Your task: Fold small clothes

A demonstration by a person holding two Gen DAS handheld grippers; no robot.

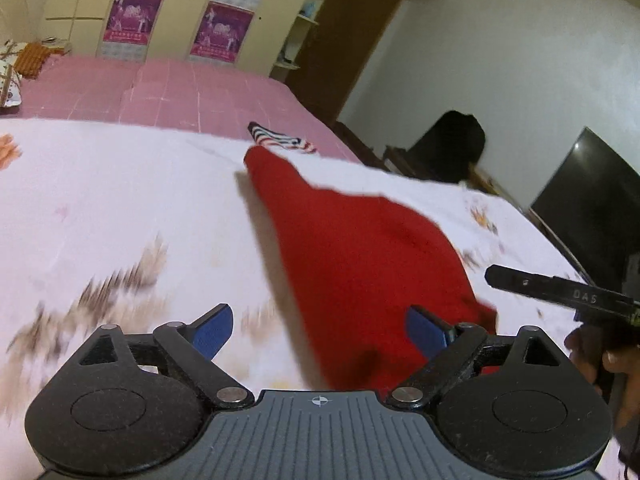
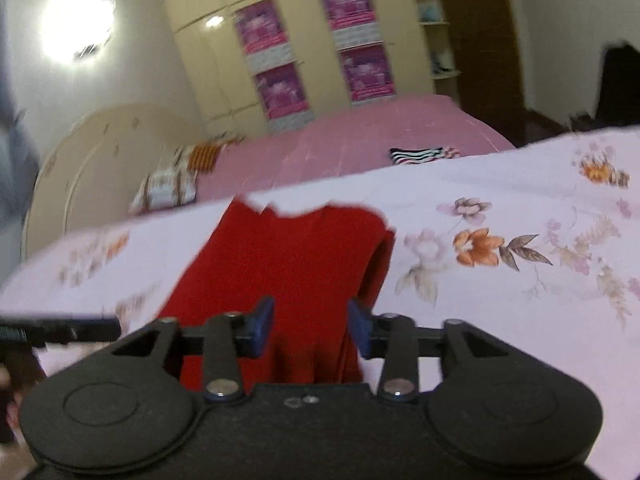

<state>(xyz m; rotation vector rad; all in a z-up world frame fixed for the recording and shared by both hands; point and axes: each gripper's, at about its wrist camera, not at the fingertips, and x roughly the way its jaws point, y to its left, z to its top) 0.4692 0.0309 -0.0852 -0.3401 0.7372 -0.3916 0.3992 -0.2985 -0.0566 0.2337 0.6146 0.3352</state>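
Note:
A red garment lies folded on the white floral sheet, running from the middle toward the near right. My left gripper is open, its blue pads wide apart; the cloth's near end lies under the right pad, not held. In the right wrist view the red garment lies straight ahead with a rolled fold along its right edge. My right gripper is partly open over the cloth's near end, nothing pinched between its pads. The right gripper's black finger also shows in the left wrist view.
A striped garment lies beyond the red one on the pink bedspread; it also shows in the right wrist view. Pillows sit by the headboard. A wardrobe, a black TV and a dark bag stand around the bed.

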